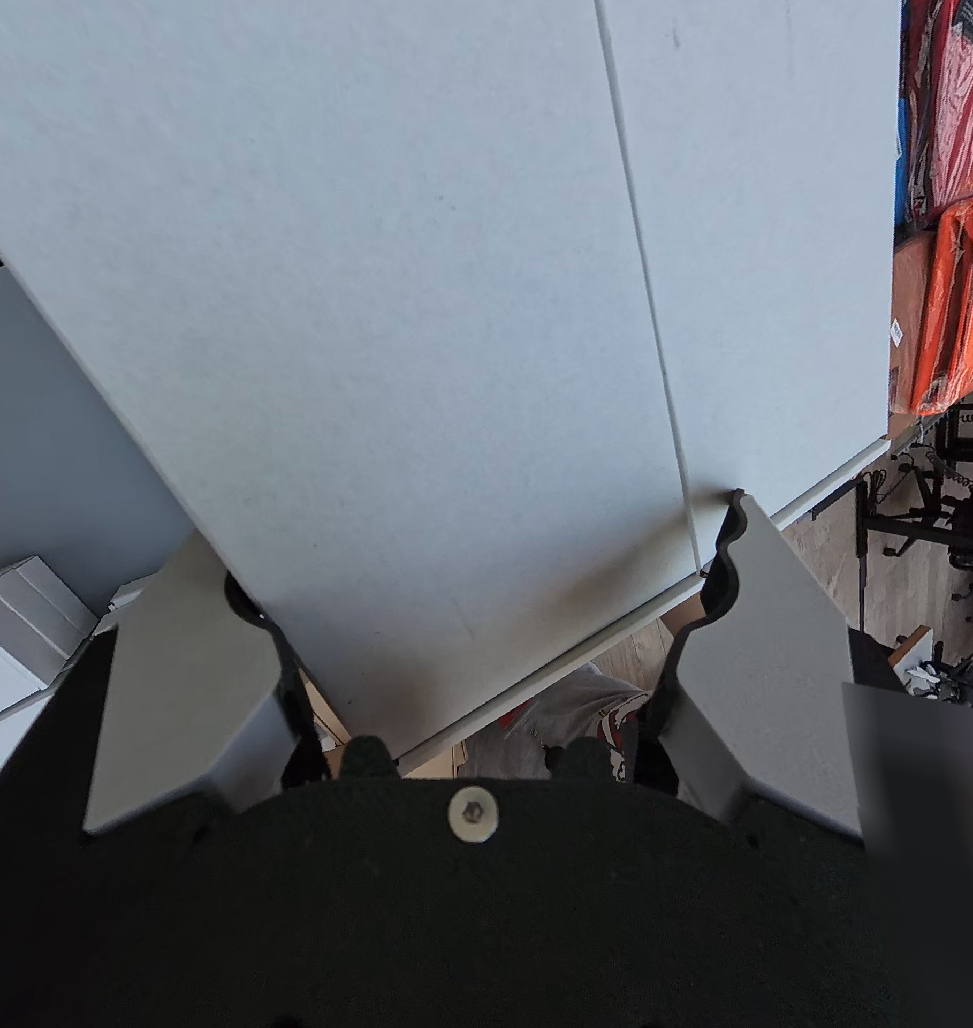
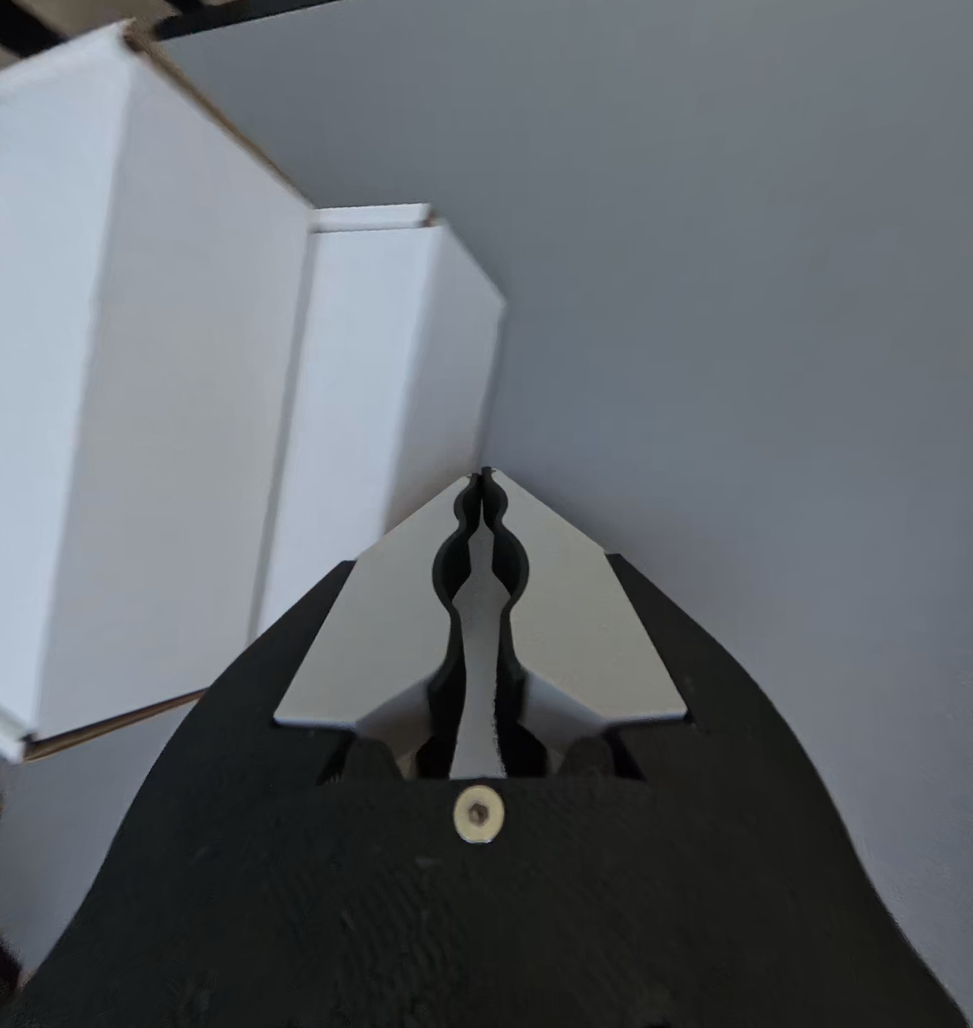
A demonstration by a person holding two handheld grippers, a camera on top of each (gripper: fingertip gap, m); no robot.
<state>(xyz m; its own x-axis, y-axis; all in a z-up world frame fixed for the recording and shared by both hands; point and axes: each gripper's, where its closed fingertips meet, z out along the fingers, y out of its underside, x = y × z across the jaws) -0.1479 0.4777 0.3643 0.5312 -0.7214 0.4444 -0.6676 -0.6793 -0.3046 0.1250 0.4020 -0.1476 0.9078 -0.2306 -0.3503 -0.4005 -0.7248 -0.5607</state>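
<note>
The left gripper (image 1: 484, 545) hangs over a pale grey table (image 1: 362, 278), its jaws spread wide with nothing between them. The right finger's tip lies over the table's near edge, beside a seam (image 1: 640, 250) that runs across the top. White boxes (image 1: 23, 628) sit low at the left, beside the left finger. Below the table's edge shows wood floor (image 1: 829, 562) and a piece of grey cloth (image 1: 562, 717). Orange and red packets (image 1: 957, 222) lie at the far right, with black frames and cables (image 1: 951, 500) below them.
</note>
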